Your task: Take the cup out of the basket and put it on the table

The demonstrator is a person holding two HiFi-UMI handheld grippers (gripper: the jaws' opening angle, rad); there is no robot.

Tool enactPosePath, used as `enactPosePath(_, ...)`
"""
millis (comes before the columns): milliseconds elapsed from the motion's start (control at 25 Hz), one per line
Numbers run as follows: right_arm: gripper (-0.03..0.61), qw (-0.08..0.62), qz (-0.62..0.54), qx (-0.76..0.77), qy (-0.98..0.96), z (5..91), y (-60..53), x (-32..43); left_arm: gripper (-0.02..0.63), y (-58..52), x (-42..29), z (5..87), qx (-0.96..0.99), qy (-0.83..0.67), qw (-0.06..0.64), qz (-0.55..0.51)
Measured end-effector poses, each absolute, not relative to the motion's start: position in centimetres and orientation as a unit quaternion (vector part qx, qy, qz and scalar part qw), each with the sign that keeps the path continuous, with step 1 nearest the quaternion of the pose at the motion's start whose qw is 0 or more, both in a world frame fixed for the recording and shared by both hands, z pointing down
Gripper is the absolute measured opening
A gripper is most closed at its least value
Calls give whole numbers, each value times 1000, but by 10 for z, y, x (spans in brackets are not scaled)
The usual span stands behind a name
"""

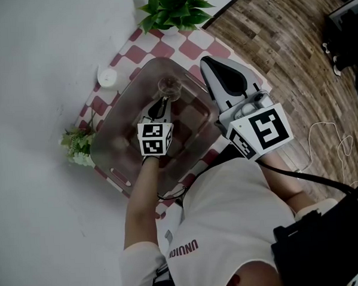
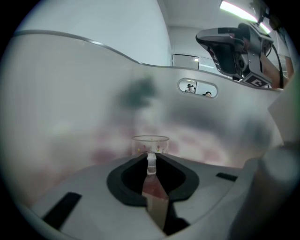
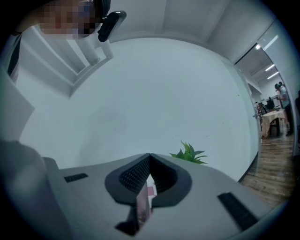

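Head view is pretty dim and flat: soft overhead light, barely any shadows, straight lines bending near the edges. Both gripper views are heavy fisheye inside a black vignette ring. In the left gripper view a ceiling strip light [image 2: 236, 8] glares top right, the cup [image 2: 150, 143] looks soft, and the frosted basket [image 2: 70, 117] turns everything behind it to haze.

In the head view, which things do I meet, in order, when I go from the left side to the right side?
Small flower bunch → left gripper → right gripper → thin white cable on the wooden floor.
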State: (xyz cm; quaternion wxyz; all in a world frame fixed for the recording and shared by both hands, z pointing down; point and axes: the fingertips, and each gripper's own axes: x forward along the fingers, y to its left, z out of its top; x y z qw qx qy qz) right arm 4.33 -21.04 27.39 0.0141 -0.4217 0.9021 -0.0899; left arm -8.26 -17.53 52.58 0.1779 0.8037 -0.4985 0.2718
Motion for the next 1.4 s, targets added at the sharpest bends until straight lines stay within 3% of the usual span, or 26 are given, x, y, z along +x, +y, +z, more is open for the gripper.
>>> enactPosePath(1400, 17, 32, -83, -391, 916, 263, -200, 30, 58, -170, -81, 430, 826, -514, 127, 192)
